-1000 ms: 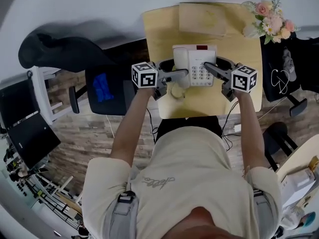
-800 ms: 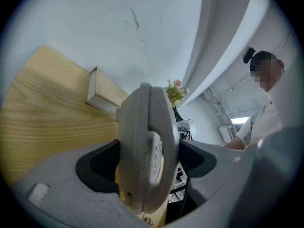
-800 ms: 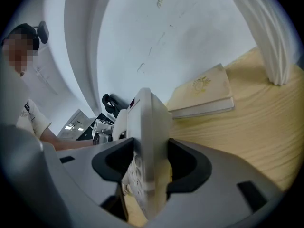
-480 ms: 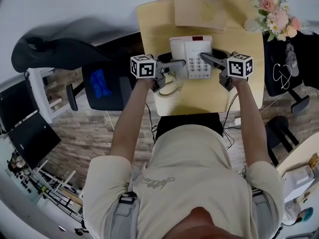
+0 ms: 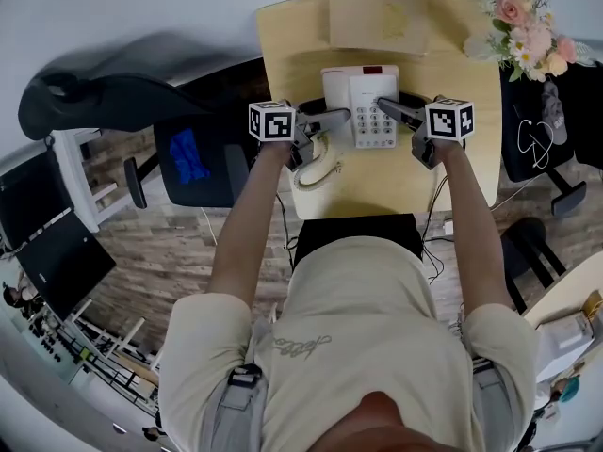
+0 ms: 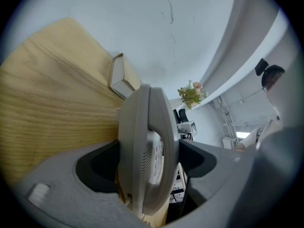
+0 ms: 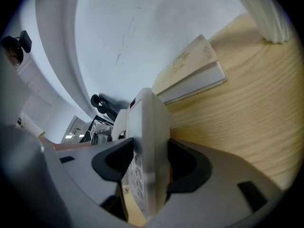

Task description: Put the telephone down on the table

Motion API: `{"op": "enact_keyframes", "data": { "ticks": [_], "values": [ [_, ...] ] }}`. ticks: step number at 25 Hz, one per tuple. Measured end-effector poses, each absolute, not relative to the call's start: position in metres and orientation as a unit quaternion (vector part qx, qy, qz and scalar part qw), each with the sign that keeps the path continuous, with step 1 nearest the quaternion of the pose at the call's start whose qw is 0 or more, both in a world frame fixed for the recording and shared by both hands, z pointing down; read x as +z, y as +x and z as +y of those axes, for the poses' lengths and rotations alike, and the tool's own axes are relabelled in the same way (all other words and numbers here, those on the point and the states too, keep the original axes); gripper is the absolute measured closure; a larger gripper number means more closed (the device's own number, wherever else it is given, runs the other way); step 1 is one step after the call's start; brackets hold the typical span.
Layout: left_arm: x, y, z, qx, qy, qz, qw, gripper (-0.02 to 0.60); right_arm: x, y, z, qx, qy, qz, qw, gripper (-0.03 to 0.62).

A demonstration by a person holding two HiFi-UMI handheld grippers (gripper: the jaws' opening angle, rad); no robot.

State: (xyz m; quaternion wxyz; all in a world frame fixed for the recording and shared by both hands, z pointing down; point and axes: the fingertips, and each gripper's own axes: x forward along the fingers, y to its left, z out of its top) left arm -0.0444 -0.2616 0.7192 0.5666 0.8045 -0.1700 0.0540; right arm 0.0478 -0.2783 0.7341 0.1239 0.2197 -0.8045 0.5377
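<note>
The telephone (image 5: 363, 102) is held from both sides over the middle of the light wooden table (image 5: 471, 168), near its far edge. Whether its base touches the tabletop cannot be told.

The left gripper (image 5: 332, 119) is closed on the telephone's left edge. In the left gripper view the grey-white casing (image 6: 147, 146) is seen clamped edge-on between the two jaws of the left gripper (image 6: 148, 161), with the wood grain of the table (image 6: 47, 94) spread out to the left.

The right gripper (image 5: 388, 109) is closed on the right edge, beside the keypad. In the right gripper view the jaws of the right gripper (image 7: 145, 164) are pressed against both faces of the telephone (image 7: 147, 146), and a few keys are seen on the lower face.

A coiled cord (image 5: 316, 169) is seen lying on the table just below the left gripper. A closed book (image 5: 377, 22) is laid flat behind the telephone, at the table's far edge. A bouquet of flowers (image 5: 528, 26) is placed at the far right corner.
</note>
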Motion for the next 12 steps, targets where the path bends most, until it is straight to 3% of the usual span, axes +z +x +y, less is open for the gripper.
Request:
{"op": "enact_keyframes", "data": {
  "ticks": [12],
  "values": [
    [0.7268, -0.0445, -0.2702, 0.055, 0.773, -0.167, 0.610, 0.193, 0.7449, 0.0456, -0.2875, 0.566, 0.225, -0.781, 0.140, 0.376]
  ]
}}
